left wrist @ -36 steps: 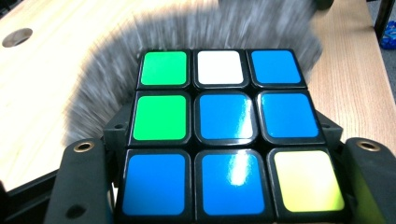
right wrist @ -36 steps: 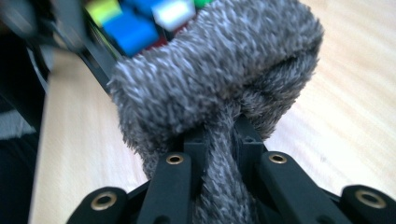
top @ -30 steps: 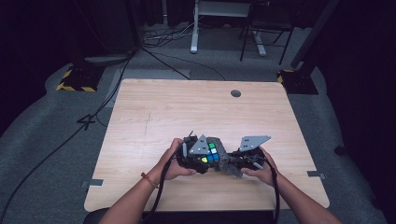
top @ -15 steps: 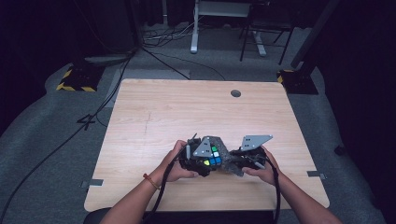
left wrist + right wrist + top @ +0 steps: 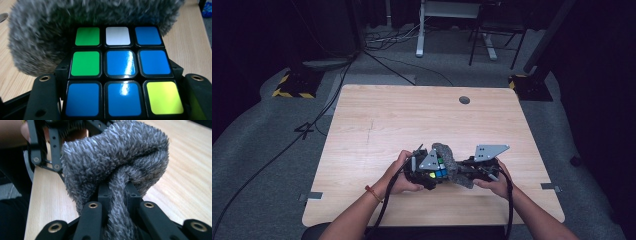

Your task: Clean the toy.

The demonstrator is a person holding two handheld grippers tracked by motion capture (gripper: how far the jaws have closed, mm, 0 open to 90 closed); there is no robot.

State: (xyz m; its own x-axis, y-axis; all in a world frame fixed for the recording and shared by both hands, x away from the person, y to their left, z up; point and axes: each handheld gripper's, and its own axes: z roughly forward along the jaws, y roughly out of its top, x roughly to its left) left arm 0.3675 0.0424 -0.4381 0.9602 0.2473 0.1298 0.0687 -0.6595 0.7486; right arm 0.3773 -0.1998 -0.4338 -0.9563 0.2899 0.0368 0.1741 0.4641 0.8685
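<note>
Black jaws pinch a grey fuzzy cloth (image 5: 117, 162) above the wooden table (image 5: 185, 170).

The grey cloth (image 5: 45, 37) hides the cube's (image 5: 120, 72) far side.

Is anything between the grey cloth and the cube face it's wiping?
Nothing visible. The grey cloth, pinched in the right gripper, lies directly against the cube held by the left gripper.

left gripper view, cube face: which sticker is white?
The white sticker, middle of the top row on the puzzle cube, between a green and a blue one. All others are blue, green or yellow.
</note>
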